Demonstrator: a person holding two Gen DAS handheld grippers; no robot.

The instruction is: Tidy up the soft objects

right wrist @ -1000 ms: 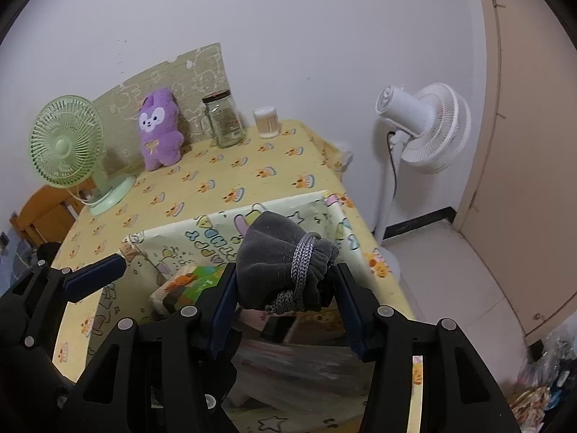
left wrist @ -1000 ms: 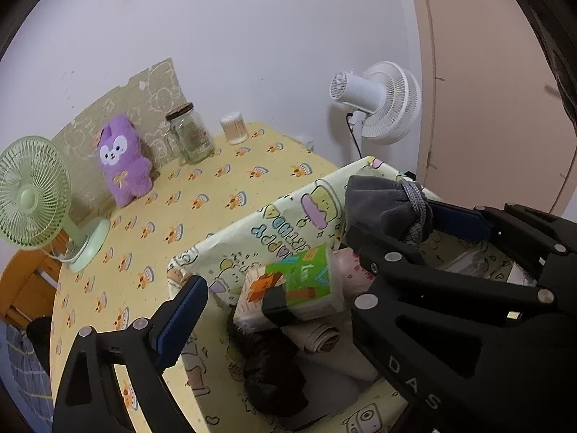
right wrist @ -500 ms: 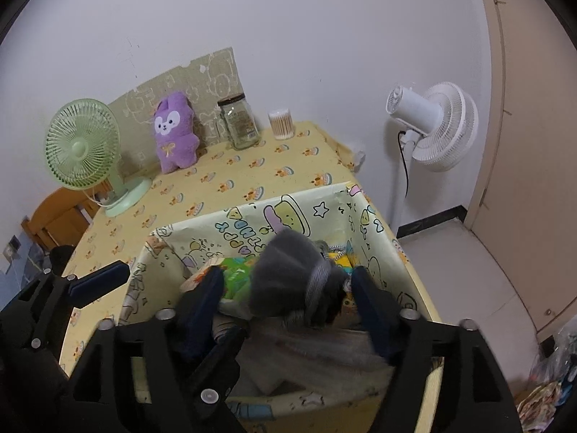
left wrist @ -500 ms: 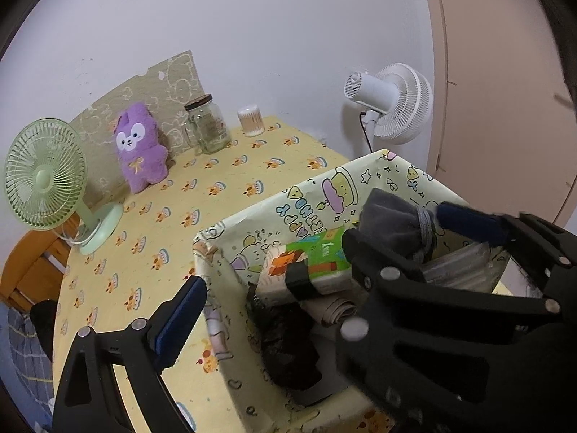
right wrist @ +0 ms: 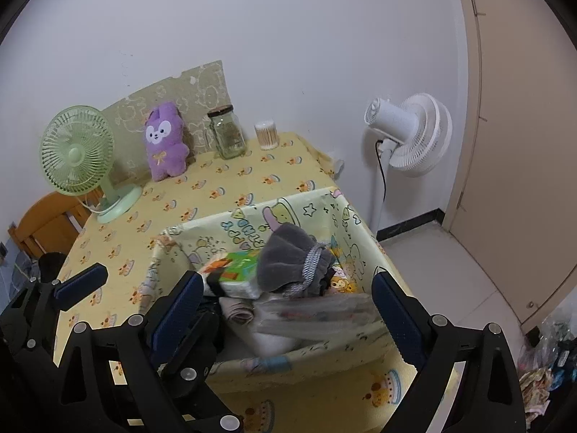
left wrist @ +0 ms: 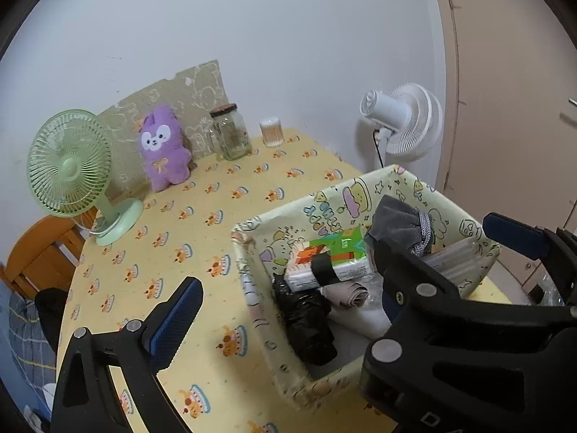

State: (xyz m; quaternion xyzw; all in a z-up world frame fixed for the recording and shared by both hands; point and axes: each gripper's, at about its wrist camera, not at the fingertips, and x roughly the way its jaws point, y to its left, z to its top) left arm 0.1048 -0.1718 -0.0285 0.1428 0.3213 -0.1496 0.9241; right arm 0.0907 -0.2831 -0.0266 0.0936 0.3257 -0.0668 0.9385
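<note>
A grey drawstring pouch (right wrist: 292, 259) lies in the patterned fabric basket (right wrist: 360, 227), on a green and orange tissue pack (right wrist: 238, 274); the pouch also shows in the left wrist view (left wrist: 396, 223). My right gripper (right wrist: 285, 299) is open and empty, its fingers spread wide above the basket's near side. My left gripper (left wrist: 339, 263) is open and empty, with its left finger (left wrist: 176, 310) over the tablecloth beside the basket (left wrist: 259, 288). A purple plush toy (left wrist: 164, 148) stands at the back of the table against a board.
The basket also holds a black bag (left wrist: 306, 321), a rolled cloth (left wrist: 349, 292) and a clear packet (right wrist: 317, 310). A green desk fan (left wrist: 72, 166), a glass jar (left wrist: 232, 131) and a swab cup (left wrist: 272, 137) stand on the table. A white floor fan (right wrist: 411, 133) stands right.
My right gripper opened and let go of the grey pouch, which dropped into the basket. Both grippers pulled back and up from the basket.
</note>
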